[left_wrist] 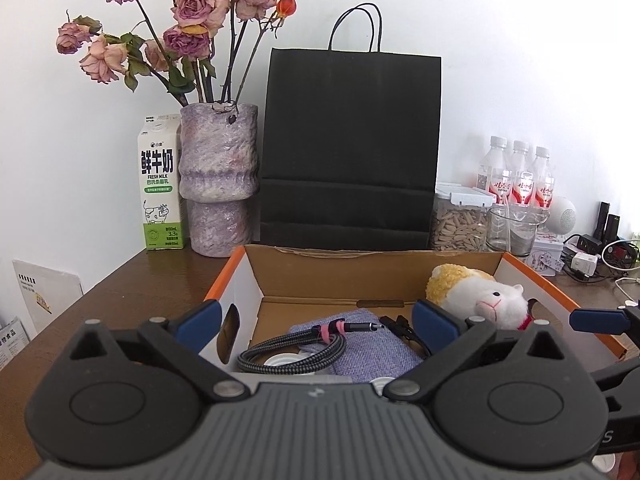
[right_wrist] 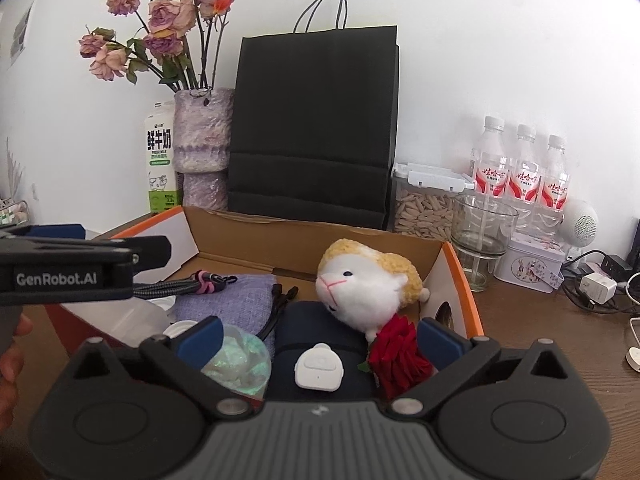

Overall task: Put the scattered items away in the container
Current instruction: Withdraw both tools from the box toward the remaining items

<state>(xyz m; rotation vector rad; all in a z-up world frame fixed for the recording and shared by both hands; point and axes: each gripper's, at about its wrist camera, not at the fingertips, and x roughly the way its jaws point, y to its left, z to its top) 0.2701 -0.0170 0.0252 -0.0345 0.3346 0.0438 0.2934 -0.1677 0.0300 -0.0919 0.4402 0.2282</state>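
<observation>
Both grippers hang over the near edge of the orange-rimmed cardboard box (right_wrist: 460, 268) on the brown wooden desk (right_wrist: 560, 340), and each has its jaws spread wide with nothing between them: the left gripper (left_wrist: 316, 320) and the right gripper (right_wrist: 320, 338). Inside lie a white-and-yellow plush sheep (right_wrist: 368, 284) at the right, a lilac woven pouch (left_wrist: 360, 344) under a coiled braided cable (left_wrist: 296, 346), a red fabric rose (right_wrist: 400, 352) and a small white remote (right_wrist: 319, 372). The tidying looks nearly done; the sound move now is to draw both grippers straight back without snagging the cable, then check the desk for strays.
</observation>
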